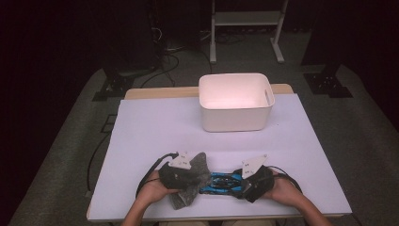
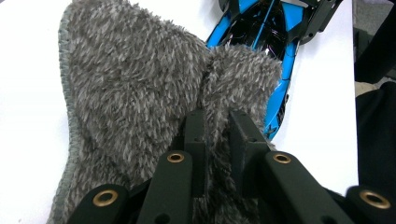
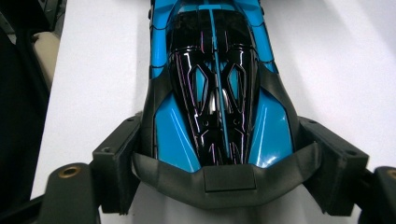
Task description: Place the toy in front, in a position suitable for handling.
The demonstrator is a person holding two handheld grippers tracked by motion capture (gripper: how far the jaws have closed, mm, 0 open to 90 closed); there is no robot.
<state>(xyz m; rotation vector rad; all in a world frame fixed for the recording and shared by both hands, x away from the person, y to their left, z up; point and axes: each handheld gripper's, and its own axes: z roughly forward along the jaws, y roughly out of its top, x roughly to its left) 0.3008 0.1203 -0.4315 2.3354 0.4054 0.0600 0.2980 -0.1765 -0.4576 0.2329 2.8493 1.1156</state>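
Note:
A grey fuzzy cloth [image 1: 200, 162] lies bunched at the table's near edge, left of centre. My left gripper [image 1: 193, 178] is shut on a raised fold of it; in the left gripper view the two jaws pinch the cloth [image 2: 130, 84] at the gripper [image 2: 217, 126]. Just right of the cloth lies a blue and black toy car [image 1: 221, 182], lengthwise across the table, its far end [image 2: 275, 28] touching the cloth. My right gripper [image 1: 244, 184] holds the car's rear: the jaws press both sides of the car [image 3: 215, 70] at the gripper [image 3: 224, 156].
A white plastic bin [image 1: 235, 117] stands open-topped at the back centre of the white-covered table [image 1: 150, 132]. Both hands rest close to the table's front edge. A white rack [image 1: 247, 19] stands on the floor behind the table.

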